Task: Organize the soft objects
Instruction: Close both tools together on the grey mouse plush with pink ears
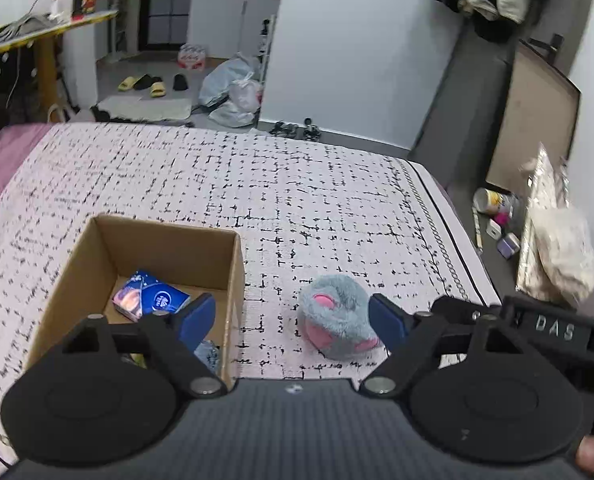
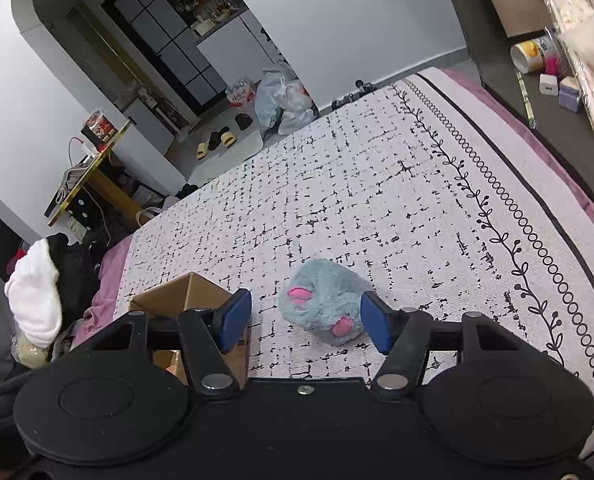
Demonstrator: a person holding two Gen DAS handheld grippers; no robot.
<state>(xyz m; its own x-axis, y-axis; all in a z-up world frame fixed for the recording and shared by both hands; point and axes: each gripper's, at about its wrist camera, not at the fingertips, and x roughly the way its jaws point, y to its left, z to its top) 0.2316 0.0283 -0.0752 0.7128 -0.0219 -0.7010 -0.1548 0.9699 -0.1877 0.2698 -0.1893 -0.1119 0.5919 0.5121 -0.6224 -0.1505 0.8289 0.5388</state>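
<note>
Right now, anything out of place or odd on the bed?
Only the grey-and-pink plush toy: it lies loose on the bedspread, to the right of the cardboard box, which already holds a blue packet. No spill or damage shows.

The plush toy is long-piled grey-blue fur with smooth pink patches — soft and matt. It lies on the bed cover, a flat woven cloth, matt, printed in black. At nine o'clock from the toy the box is plain brown cardboard, dull and slightly rough; the packet inside it is glossy blue wrap. The left tool is matt black plastic with blue pads, bright metal pivots and a ribbed grey body.
</note>
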